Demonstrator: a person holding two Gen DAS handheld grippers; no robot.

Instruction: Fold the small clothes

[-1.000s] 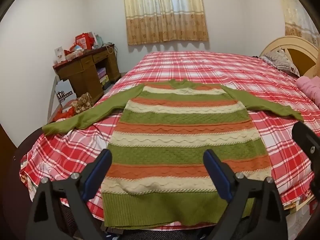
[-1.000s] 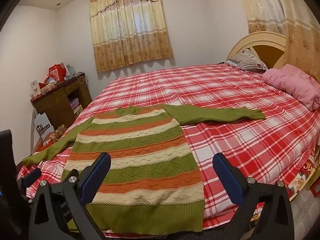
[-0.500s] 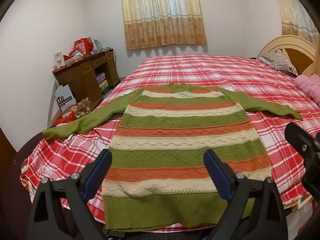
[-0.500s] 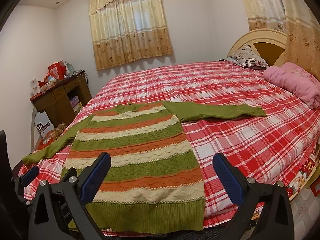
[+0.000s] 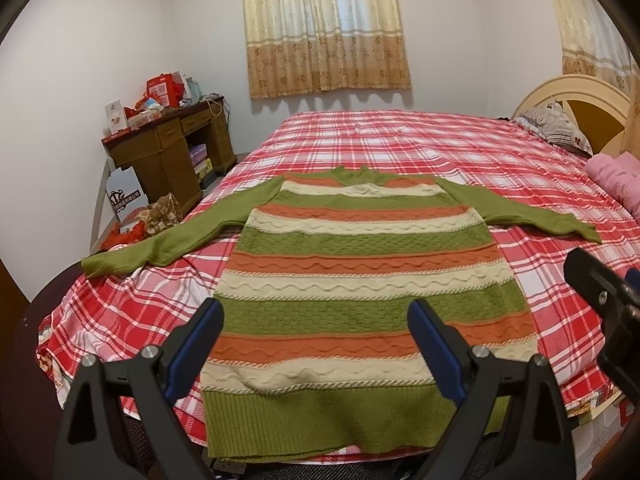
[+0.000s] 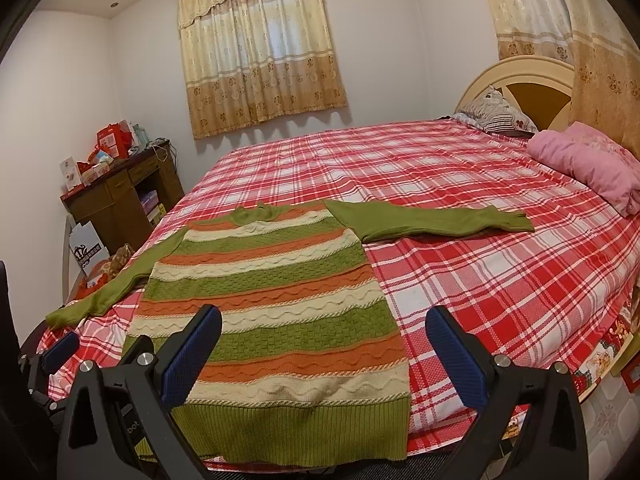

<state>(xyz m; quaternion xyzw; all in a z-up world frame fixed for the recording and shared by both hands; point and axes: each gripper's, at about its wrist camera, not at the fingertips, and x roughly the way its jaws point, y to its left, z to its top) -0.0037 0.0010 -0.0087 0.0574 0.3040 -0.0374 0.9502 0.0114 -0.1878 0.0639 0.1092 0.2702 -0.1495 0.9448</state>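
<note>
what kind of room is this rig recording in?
Almost certainly a home bedroom. A large bed with a red plaid cover and an arched headboard fills the room; curtains hang over a window, and a cluttered wooden desk stands in the corner. A striped sweater lies spread flat on the bed.

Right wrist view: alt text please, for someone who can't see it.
A green, orange and cream striped sweater lies flat on a red plaid bed, sleeves spread to both sides, hem at the near edge. The open right gripper hovers above the hem, empty, its blue-padded fingers wide apart. A pink blanket lies by the headboard.
</note>
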